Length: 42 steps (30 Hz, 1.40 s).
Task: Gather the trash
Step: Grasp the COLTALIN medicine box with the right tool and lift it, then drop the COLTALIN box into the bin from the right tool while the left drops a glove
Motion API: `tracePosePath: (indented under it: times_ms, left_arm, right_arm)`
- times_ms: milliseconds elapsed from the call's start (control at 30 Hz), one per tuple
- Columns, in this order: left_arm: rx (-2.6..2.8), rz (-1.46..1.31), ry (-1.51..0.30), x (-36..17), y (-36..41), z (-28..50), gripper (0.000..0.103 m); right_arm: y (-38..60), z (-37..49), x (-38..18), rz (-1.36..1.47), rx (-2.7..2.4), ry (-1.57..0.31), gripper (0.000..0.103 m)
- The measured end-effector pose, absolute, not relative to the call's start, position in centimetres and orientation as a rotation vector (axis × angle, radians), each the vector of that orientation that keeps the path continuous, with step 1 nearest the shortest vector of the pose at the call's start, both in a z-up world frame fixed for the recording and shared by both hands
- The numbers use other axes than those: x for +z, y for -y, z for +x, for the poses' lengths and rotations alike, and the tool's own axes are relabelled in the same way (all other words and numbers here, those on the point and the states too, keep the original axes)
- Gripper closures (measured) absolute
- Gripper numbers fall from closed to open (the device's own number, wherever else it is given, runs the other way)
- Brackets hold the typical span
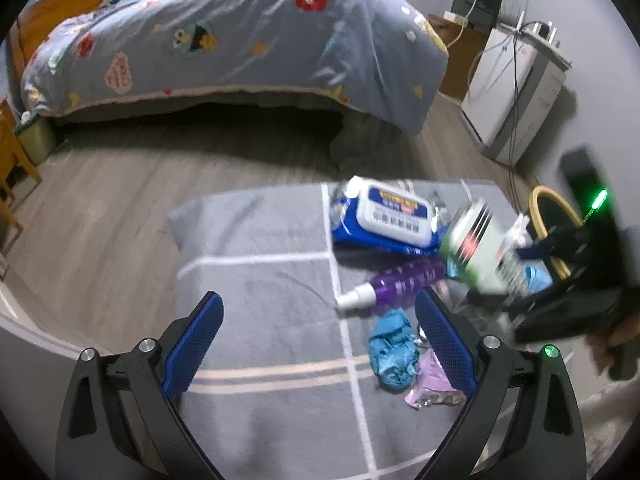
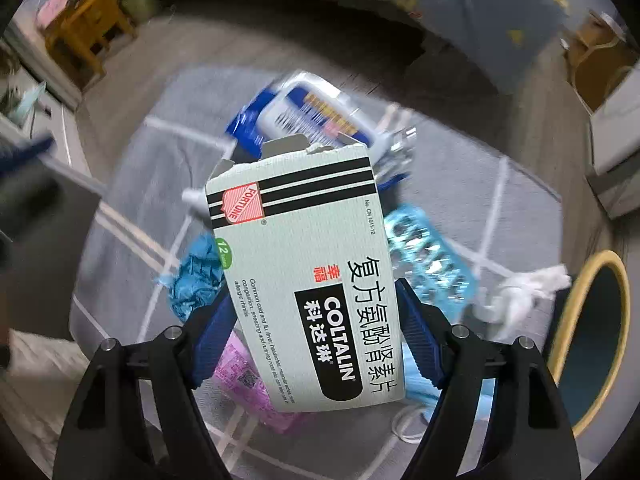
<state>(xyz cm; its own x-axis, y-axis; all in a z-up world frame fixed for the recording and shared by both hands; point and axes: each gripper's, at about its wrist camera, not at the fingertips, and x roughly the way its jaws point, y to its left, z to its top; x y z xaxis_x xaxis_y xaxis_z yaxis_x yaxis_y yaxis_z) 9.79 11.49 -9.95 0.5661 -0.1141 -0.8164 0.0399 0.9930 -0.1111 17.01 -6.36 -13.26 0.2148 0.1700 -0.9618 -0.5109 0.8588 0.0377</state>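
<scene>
My right gripper (image 2: 312, 332) is shut on a pale green Coltalin medicine box (image 2: 304, 272) and holds it above the grey rug (image 2: 520, 216). The box shows blurred in the left wrist view (image 1: 472, 248), with the right gripper (image 1: 560, 280) behind it. My left gripper (image 1: 316, 340) is open and empty over the rug (image 1: 260, 280). On the rug lie a blue wet-wipes pack (image 1: 384, 216), a purple bottle (image 1: 396, 284), a crumpled blue wad (image 1: 392, 348), a pink wrapper (image 1: 432, 384), a blue blister pack (image 2: 432, 260) and white tissue (image 2: 520, 296).
A yellow-rimmed bin (image 2: 592, 336) stands at the right edge of the rug; it also shows in the left wrist view (image 1: 544, 208). A bed (image 1: 240, 40) with a patterned blue cover lies beyond. A white appliance (image 1: 508, 92) with cables stands at the right wall. Wooden furniture (image 2: 84, 20) is far left.
</scene>
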Motion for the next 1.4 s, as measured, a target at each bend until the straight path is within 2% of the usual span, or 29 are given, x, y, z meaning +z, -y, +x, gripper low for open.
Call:
tracePosePath:
  times_ms: [200, 367, 533, 600, 667, 733, 800, 833, 967, 1400]
  left_arm:
    - [-0.099, -0.05, -1.038, -13.3, -8.0, 9.9, 0.007]
    - [-0.12, -0.01, -1.097, -16.1, -5.1, 9.7, 0.008]
    - [-0.125, 0.031, -1.157, -18.5, -3.7, 9.7, 0.012]
    - [-0.141, 0.005, -1.164, -18.7, -3.8, 9.8, 0.023]
    - [-0.145, -0.007, -1.171, -18.9, -3.9, 9.8, 0.026]
    - [-0.149, 0.0, -1.182, -19.1, -3.7, 10.0, 0.035]
    - [-0.169, 0.014, -1.203, -19.5, -3.4, 10.2, 0.056]
    - [-0.175, 0.02, -1.208, -19.7, -3.4, 10.5, 0.058]
    - [-0.162, 0.041, -1.163, -18.7, -3.1, 10.1, 0.06]
    - [-0.219, 0.061, -0.943, -11.4, -0.2, 9.4, 0.061]
  right_arm:
    - [9.3, 18.0, -10.3, -0.226, 0.416, -1.216, 0.027]
    - [10.9, 18.7, -10.0, -0.19, 0.369, -1.214, 0.027]
    - [12.0, 19.3, -9.9, -0.17, 0.347, -1.218, 0.027]
    - [12.0, 19.2, -9.8, -0.164, 0.346, -1.213, 0.027]
    - [12.1, 19.1, -9.7, -0.157, 0.349, -1.211, 0.027]
    - [12.2, 19.1, -9.6, -0.15, 0.351, -1.208, 0.027]
    - [12.4, 19.1, -9.5, -0.143, 0.349, -1.21, 0.027]
    - [12.5, 19.1, -9.3, -0.137, 0.349, -1.209, 0.027]
    - [12.9, 18.8, -8.6, -0.125, 0.352, -1.195, 0.027]
    - [17.5, 17.6, -5.8, -0.046, 0.275, -1.132, 0.027]
